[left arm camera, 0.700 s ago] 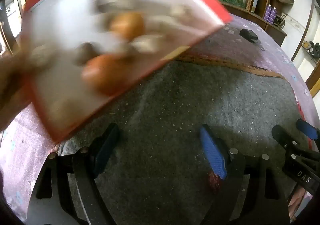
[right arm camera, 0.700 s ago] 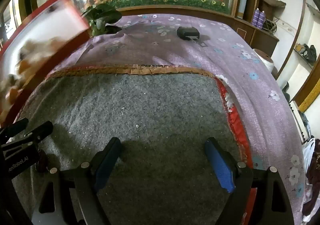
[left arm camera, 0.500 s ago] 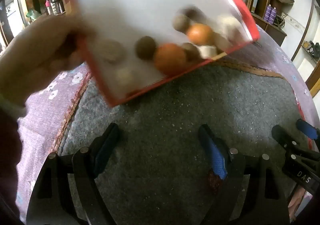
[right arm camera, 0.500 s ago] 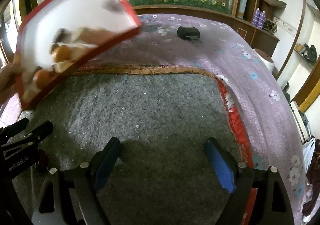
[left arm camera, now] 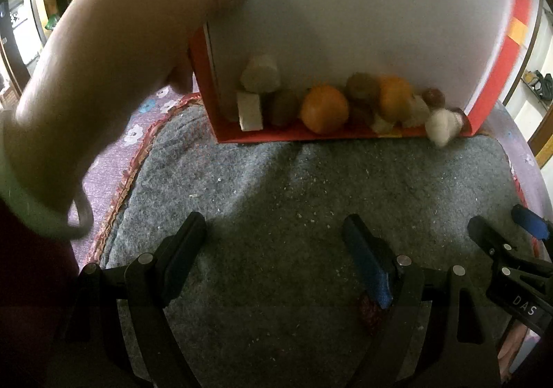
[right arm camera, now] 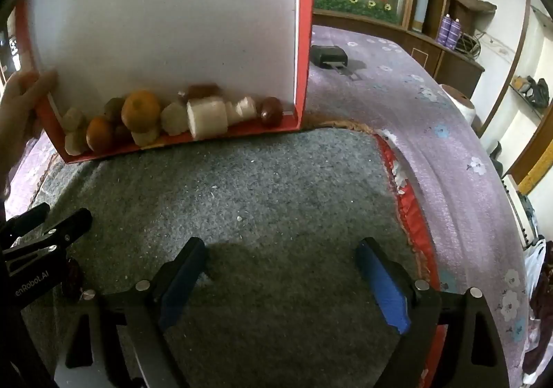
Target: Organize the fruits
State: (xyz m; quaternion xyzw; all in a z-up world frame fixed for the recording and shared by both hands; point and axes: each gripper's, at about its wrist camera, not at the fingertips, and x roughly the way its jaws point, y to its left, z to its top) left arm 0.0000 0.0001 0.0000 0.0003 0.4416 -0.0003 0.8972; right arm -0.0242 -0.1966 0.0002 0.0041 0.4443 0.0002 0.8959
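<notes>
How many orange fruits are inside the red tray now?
2. One orange sits on top of the pile in the tilted red tray; the other lies lower to its left. More may be hidden.

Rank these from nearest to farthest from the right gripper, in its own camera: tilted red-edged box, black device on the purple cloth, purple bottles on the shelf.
1. Tilted red-edged box, ahead-left, on the grey mat.
2. Black device, beyond it, centre.
3. Purple bottles, far right, against the wall.

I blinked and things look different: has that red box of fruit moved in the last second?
Yes. The red box swung right and tipped up, its lower edge now at the grey mat's far border.
</notes>
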